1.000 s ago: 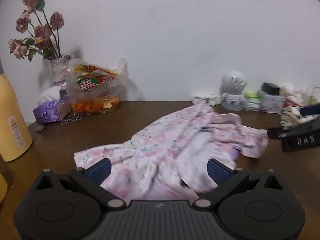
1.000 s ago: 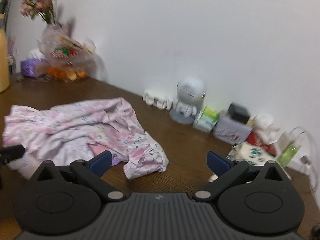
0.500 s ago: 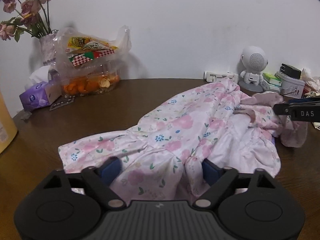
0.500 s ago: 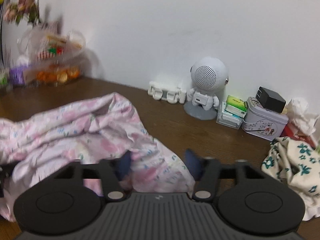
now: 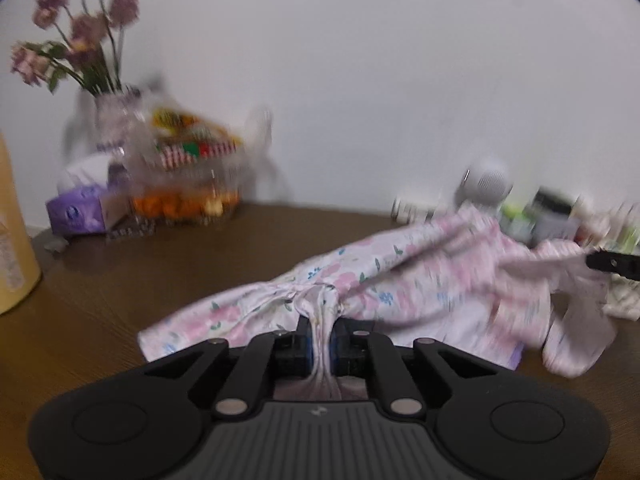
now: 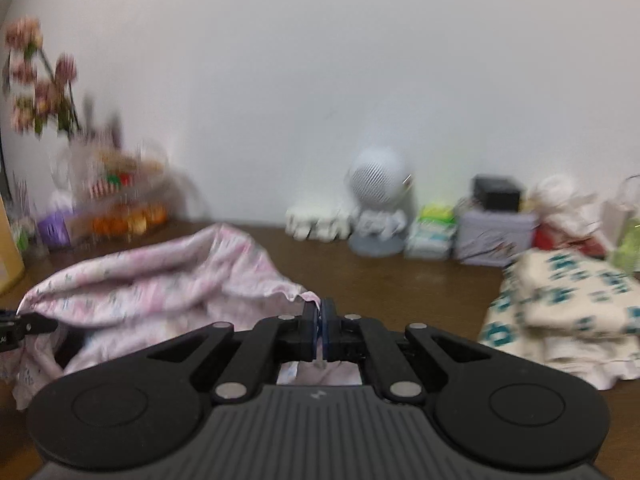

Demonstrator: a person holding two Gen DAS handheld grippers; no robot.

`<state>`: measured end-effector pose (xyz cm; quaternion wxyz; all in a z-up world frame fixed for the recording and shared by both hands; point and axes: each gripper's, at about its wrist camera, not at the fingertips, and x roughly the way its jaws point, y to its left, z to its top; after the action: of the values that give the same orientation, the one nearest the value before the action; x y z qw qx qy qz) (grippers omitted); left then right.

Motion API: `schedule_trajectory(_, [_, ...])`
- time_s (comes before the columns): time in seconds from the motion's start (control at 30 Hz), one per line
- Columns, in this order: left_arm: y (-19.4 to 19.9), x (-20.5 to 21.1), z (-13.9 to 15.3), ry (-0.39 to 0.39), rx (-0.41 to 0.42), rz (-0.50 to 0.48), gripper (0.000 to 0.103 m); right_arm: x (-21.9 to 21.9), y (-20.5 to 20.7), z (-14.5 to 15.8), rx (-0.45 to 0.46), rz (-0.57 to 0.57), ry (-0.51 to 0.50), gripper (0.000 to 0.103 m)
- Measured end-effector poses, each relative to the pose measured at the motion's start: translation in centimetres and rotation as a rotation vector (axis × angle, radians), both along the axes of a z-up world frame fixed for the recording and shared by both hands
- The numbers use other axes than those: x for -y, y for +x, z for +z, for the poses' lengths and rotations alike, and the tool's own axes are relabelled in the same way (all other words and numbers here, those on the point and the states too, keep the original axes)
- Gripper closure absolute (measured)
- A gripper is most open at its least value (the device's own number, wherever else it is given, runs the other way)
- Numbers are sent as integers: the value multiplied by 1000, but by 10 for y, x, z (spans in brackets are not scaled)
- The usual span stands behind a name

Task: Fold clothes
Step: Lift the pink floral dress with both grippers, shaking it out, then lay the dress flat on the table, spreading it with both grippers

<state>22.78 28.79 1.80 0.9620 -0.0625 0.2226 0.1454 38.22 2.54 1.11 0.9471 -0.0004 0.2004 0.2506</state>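
Left tongs (image 5: 320,344): clamped on a bunched pleat of the pink floral thin-fabric garment (image 5: 420,280), cloth squeezed between the blue pads. Right tongs (image 6: 319,330): pinched nearly flat on a thin edge of the same garment (image 6: 160,284).

Garment position: spread and rumpled on the brown wooden worktop (image 5: 168,272) ahead of the left tongs, running off to their right; ahead and left of the right tongs. Cream cloth with teal print (image 6: 568,304), stacked in layers, to the right of the right tongs.

Judged step: tensioning the garment between two grip points before laying it flat for a fold.

Procedure for a clean result:
- Draw both tongs apart evenly until the fabric between them goes taut without slipping.
- Keep both grips level to prevent a skewed edge.
- Thin edge in the right tongs likely to slide out; avoid jerks.
- Bunched hold in the left tongs likely to leave a crease; regrip at a single edge if smoothing fails.
- Stay short of the white round speaker (image 6: 378,204) and boxes beyond the tongs.
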Motion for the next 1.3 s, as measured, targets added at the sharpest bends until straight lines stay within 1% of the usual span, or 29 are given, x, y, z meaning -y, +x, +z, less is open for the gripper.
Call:
schedule_trajectory(0.1, [-39,13,26,-45,104,-23,96,36,-25,33,63,-26,41,102])
schedule_trajectory(0.2, [-80,33,49,-46,183,-68,96,76,-58,74,141,-40,66,102])
schedule_trajectory(0.3, [-119,58,71,-1,231,-117,96,114,-96,111,221,-42,83,102])
schedule_trajectory(0.4, [-158,88,92,51,255,-188,96,153,-142,139,288,-33,86,102])
schedule_trajectory(0.5, [-196,112,108,79,239,-275,95,192,-187,156,323,-28,76,102])
schedule_trajectory(0.57, [-214,125,115,80,201,-347,95,216,-212,163,319,-28,71,102])
schedule_trajectory(0.67, [-221,138,123,68,140,-429,94,238,-214,167,267,-58,57,102])
schedule_trajectory(0.73, [-214,145,125,67,100,-456,91,252,-212,170,229,-79,47,102])
schedule_trajectory(0.77, [-203,148,122,64,67,-465,86,259,-212,171,210,-90,42,102])
schedule_trajectory(0.8, [-190,151,118,59,26,-473,84,266,-211,172,191,-101,37,102])
schedule_trajectory(0.83, [-173,153,111,46,-21,-480,76,273,-210,173,172,-111,32,102])
schedule_trajectory(0.87, [-152,154,101,24,-84,-474,57,273,-198,169,137,-128,17,102])
schedule_trajectory(0.93, [-114,154,74,-24,-193,-450,40,265,-155,148,27,-158,-22,101])
schedule_trajectory(1.0, [-78,154,46,-71,-294,-425,40,271,-107,114,-98,-180,-55,100])
schedule_trajectory(1.03, [-66,151,35,-87,-331,-408,39,271,-85,94,-162,-195,-69,97])
schedule_trajectory(1.07, [-58,147,25,-97,-361,-389,38,271,-64,72,-230,-212,-84,90])
schedule_trajectory(1.1, [-55,144,19,-101,-374,-371,38,272,-50,53,-278,-236,-100,72])
schedule_trajectory(1.13, [-56,144,16,-97,-371,-364,35,273,-41,35,-318,-265,-116,61])
schedule_trajectory(1.17, [-61,144,14,-90,-357,-372,30,275,-36,22,-332,-279,-126,49])
schedule_trajectory(1.23, [-70,145,17,-70,-332,-408,23,274,-44,13,-312,-265,-130,43])
schedule_trajectory(1.27, [-73,146,19,-53,-324,-429,22,273,-49,10,-301,-255,-131,36])
schedule_trajectory(1.3, [-77,149,21,-34,-321,-446,22,273,-56,11,-283,-240,-136,31])
